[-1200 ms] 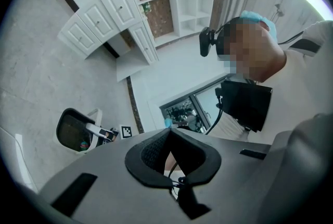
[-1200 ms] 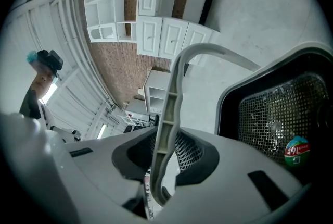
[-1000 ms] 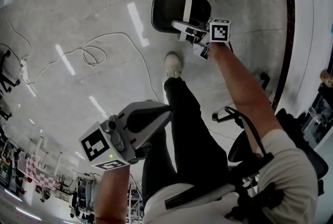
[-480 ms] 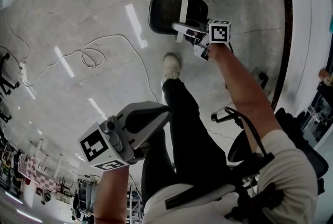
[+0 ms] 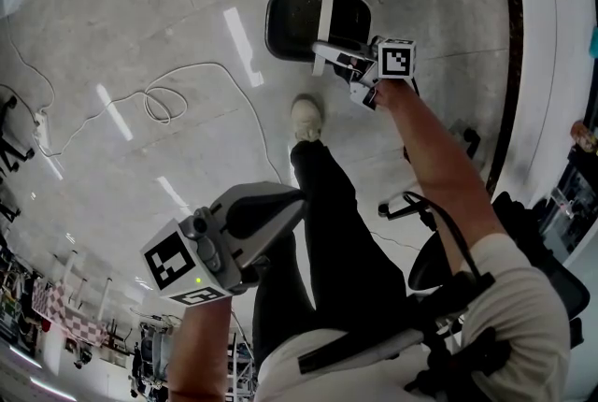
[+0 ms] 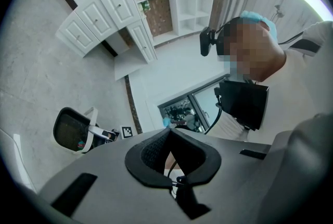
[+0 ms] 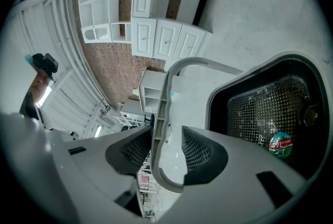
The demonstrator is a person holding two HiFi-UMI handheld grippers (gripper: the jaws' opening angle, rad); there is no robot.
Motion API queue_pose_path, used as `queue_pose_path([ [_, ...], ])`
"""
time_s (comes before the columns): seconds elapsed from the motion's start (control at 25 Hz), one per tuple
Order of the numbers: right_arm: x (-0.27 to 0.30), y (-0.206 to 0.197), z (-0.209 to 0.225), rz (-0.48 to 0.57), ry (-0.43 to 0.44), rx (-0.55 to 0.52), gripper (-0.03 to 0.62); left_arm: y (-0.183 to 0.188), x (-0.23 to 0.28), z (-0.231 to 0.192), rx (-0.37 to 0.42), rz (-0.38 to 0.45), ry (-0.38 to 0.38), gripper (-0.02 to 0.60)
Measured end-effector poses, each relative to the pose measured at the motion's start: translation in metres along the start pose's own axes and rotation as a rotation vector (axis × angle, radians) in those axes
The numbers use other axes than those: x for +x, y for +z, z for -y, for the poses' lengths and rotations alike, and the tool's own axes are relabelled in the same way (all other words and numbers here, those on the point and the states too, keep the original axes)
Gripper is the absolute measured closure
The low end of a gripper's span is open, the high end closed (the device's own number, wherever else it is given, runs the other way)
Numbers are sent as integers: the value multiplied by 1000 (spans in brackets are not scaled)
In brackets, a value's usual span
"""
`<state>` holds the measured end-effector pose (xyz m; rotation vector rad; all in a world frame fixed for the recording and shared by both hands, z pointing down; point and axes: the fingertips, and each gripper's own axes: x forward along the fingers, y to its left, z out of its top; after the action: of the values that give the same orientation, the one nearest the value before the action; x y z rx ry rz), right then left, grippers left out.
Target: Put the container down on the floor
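Note:
The container (image 5: pixel 297 21), a black mesh basket with a white hoop handle (image 5: pixel 326 13), rests on the pale floor beyond the person's shoe. My right gripper (image 5: pixel 329 54) is at the handle's near end. In the right gripper view the handle (image 7: pixel 162 98) runs between the jaws of my right gripper (image 7: pixel 167 133), which stand open with a gap on the right side. The basket (image 7: pixel 270 106) holds a small red and green item (image 7: pixel 281 143). My left gripper (image 5: pixel 288 202) is held high near the person's body, its jaws together on nothing. In the left gripper view my left gripper (image 6: pixel 169 135) is raised, with the basket (image 6: pixel 70 132) far below.
A thin cable (image 5: pixel 168 97) loops across the floor to the left. The person's shoe (image 5: pixel 307 117) and dark trouser leg (image 5: pixel 336 232) lie between the grippers. An office chair base (image 5: pixel 439 255) is at the right, near a dark skirting strip (image 5: pixel 513 45). White cabinets (image 6: pixel 112 14) line the wall.
The basket has shifted slightly left and away on the floor. The right gripper stays at the handle's end. The left gripper has not moved.

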<state>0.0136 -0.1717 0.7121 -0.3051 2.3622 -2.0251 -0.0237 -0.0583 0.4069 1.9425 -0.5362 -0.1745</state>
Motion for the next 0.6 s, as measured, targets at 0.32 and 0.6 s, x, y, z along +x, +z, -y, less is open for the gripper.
queue_pose_path([
  [0.32, -10, 1, 2, 22, -16, 4, 437, -3, 3, 3, -1, -5, -5, 572],
  [0.6, -10, 1, 3, 11, -16, -6, 436, -4, 1, 2, -3, -2, -6, 572],
])
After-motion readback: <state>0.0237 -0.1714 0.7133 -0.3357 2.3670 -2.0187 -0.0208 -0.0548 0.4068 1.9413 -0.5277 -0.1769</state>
